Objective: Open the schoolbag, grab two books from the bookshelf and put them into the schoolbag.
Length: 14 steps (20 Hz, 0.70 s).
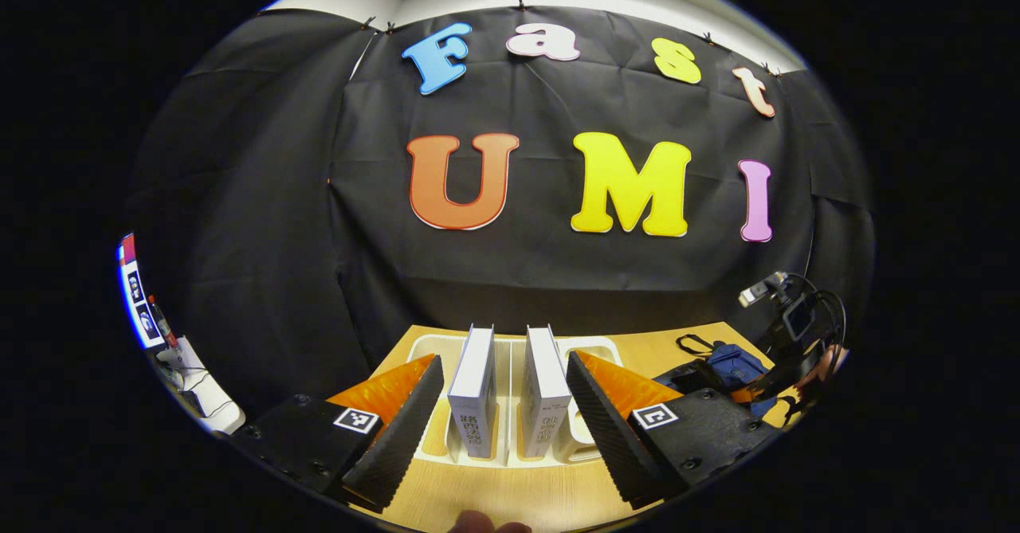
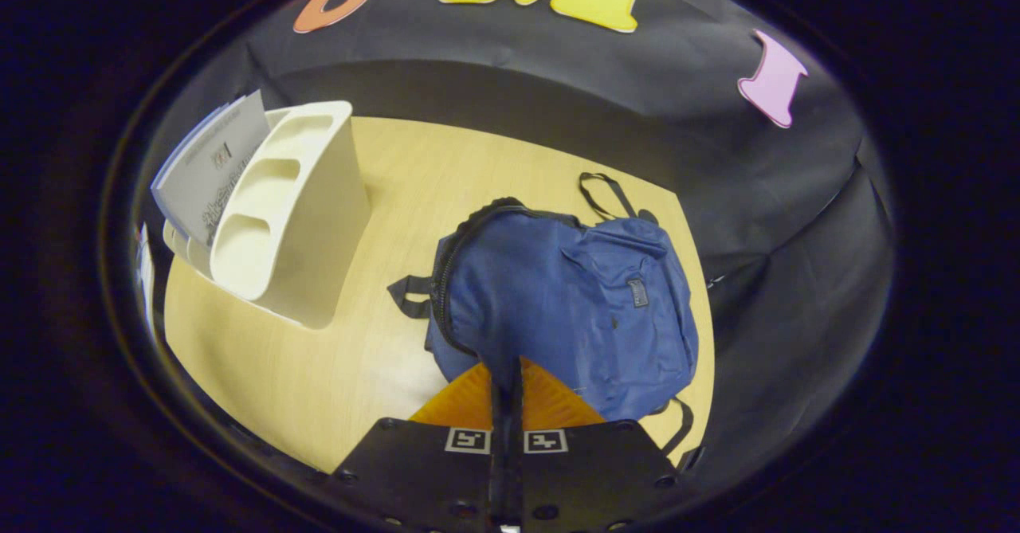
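Two white books, one (image 1: 472, 389) beside the other (image 1: 544, 393), stand upright in a cream bookshelf (image 1: 591, 436) on the wooden table. My left gripper (image 1: 504, 362) is open just in front of them, one finger outside each book, touching neither. The blue schoolbag (image 2: 590, 294) lies flat to the right of the bookshelf (image 2: 319, 198), its black zipper running along its left edge. My right gripper (image 2: 507, 366) is shut, tips resting on the bag's near edge where the zipper line ends; whether it pinches the pull is hidden. The left gripper view has the bag (image 1: 737, 362) and right gripper (image 1: 755, 393) at far right.
The wooden table (image 2: 351, 374) has bare surface between bookshelf and bag. A grey book (image 2: 211, 166) leans in the shelf's far slot. The bag's black straps (image 2: 602, 190) trail toward the booth wall. A white object with cables (image 1: 199, 386) sits off the table's left.
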Tool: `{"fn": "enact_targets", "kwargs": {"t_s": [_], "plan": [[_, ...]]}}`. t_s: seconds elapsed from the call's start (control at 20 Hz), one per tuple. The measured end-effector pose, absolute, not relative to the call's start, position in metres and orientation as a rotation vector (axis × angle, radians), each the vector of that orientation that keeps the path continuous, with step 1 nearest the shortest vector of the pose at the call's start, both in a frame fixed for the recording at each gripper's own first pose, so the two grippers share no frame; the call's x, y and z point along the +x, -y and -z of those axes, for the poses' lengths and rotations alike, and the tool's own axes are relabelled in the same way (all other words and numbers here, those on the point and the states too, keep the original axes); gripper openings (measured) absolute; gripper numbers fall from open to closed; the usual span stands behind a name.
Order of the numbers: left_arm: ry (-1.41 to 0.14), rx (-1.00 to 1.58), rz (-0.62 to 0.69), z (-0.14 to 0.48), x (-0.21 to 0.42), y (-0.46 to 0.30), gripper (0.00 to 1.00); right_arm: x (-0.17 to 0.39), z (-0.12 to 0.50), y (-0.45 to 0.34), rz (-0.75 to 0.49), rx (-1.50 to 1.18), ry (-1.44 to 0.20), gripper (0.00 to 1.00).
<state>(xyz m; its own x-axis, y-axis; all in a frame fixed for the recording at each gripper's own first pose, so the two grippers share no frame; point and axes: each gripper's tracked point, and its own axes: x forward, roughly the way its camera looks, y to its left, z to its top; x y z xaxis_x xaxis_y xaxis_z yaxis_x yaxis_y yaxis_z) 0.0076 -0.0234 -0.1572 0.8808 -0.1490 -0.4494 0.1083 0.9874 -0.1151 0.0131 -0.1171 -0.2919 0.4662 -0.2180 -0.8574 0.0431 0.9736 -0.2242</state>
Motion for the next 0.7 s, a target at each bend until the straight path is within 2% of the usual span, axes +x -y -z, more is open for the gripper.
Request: {"fn": "enact_targets", "kwargs": {"t_s": [0.4,0.45,0.5,0.55,0.6,0.7], "plan": [[-0.664,-0.104,0.21,0.186,0.035,0.054,0.99,0.013,0.244,0.181,0.177,-0.11,-1.042,0.0],[-0.691,-0.109,0.22,0.19,0.038,0.059,0.99,0.013,0.24,0.187,0.176,-0.098,-1.042,0.04],[-0.721,-0.11,0.232,0.193,0.041,0.065,1.0,0.013,0.238,0.193,0.174,-0.092,-1.045,0.0],[-0.746,-0.109,0.247,0.196,0.044,0.07,1.0,0.014,0.234,0.2,0.169,-0.087,-1.047,0.04],[-0.768,-0.105,0.257,0.197,0.047,0.075,0.99,0.016,0.23,0.204,0.164,-0.079,-1.047,0.0],[-0.807,-0.099,0.276,0.2,0.056,0.083,0.99,0.02,0.222,0.22,0.161,-0.057,-1.043,0.0]]}}
